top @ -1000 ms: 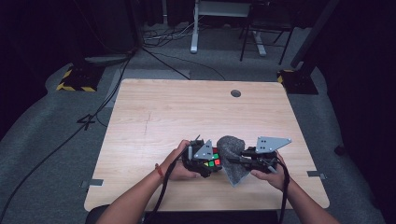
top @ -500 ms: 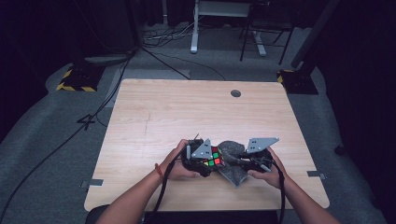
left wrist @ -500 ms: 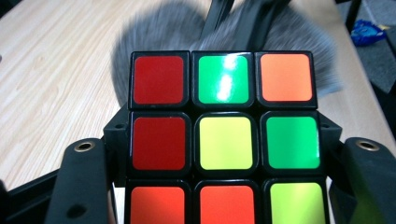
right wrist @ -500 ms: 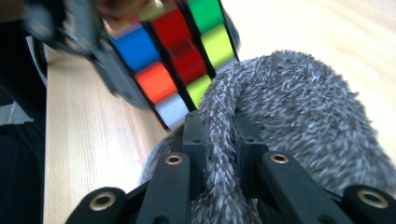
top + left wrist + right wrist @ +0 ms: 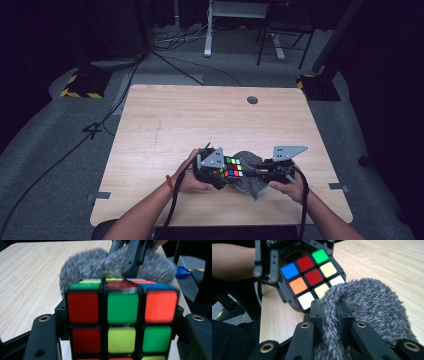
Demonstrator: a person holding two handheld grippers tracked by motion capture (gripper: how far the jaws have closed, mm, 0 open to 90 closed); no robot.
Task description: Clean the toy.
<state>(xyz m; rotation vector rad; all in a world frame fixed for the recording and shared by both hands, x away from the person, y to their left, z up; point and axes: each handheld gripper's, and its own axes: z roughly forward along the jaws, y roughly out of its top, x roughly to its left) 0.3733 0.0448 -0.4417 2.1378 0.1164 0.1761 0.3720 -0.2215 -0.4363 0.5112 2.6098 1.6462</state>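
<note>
A scrambled Rubik's cube (image 5: 231, 167) is clamped between the jaws of my left gripper (image 5: 225, 172) near the table's front edge. In the left gripper view the cube (image 5: 122, 322) sits squarely between both jaws, red, green and orange stickers facing the camera. My right gripper (image 5: 251, 171) is shut on a grey fluffy cloth (image 5: 254, 186). In the right gripper view the cloth (image 5: 367, 305) is pinched between the two jaws of that gripper (image 5: 329, 308) and touches the white and yellow corner of the cube (image 5: 312, 277).
The light wooden table (image 5: 200, 120) has a round cable hole (image 5: 252, 100) at the back. The person's forearms come in over the front edge. Dark carpet, cables and chair legs lie beyond the table.
The right gripper has sunk slightly with the cloth, which was bunched higher beside the cube and now hangs lower against it. The left hand and cube have stayed put.
</note>
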